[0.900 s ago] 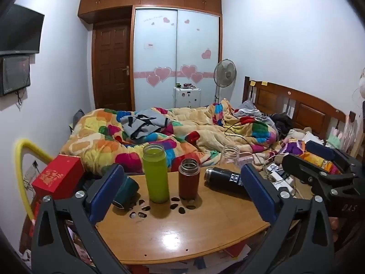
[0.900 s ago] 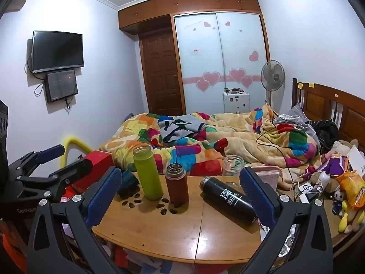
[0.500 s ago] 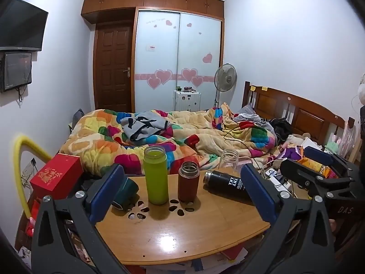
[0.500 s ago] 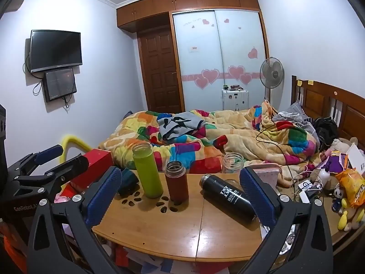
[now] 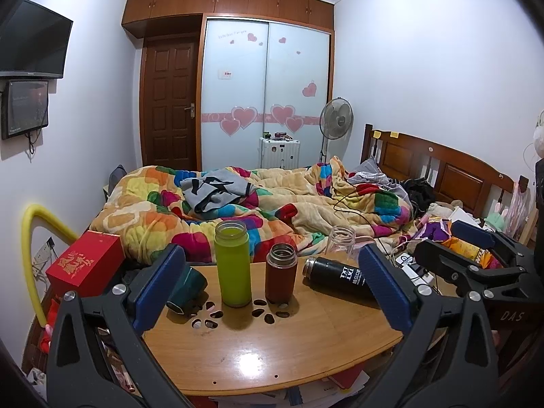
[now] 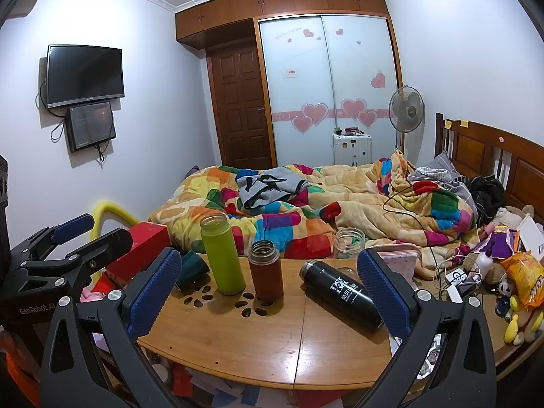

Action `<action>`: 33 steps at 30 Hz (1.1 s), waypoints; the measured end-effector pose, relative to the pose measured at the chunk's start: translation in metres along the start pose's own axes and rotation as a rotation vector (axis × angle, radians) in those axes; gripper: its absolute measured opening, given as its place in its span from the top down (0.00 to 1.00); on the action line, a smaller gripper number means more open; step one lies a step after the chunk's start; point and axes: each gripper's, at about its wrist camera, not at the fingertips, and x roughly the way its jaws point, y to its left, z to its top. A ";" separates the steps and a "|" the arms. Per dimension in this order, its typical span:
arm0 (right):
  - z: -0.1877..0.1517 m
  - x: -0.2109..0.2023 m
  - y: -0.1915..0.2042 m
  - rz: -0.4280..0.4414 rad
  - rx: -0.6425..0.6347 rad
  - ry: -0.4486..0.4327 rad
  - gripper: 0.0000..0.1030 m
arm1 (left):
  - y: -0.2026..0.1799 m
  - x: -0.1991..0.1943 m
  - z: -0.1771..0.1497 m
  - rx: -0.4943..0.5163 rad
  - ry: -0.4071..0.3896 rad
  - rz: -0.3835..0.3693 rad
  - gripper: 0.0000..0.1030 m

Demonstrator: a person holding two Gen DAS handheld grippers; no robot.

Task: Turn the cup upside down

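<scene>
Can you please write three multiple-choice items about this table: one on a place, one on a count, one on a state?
1. Where is the teal cup?
A. left of the green bottle
B. right of the black flask
C. on the bed

2. How many vessels stand upright with cutouts around them on the table?
A. one
B. two
C. four

3. How is the black flask?
A. upright
B. lying on its side
C. held in jaws

Answers:
1 A: it lies left of the green bottle.
2 B: the green bottle and brown flask.
3 B: it lies flat, and both grippers' jaws are open and empty.
</scene>
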 end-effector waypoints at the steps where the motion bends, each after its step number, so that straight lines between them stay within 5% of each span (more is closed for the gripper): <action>1: 0.000 0.000 0.000 0.000 0.000 0.000 0.00 | 0.000 0.000 0.000 0.000 0.000 -0.001 0.00; 33: 0.003 0.000 0.002 0.000 -0.002 -0.005 0.00 | 0.002 -0.001 -0.001 -0.003 -0.012 -0.004 0.00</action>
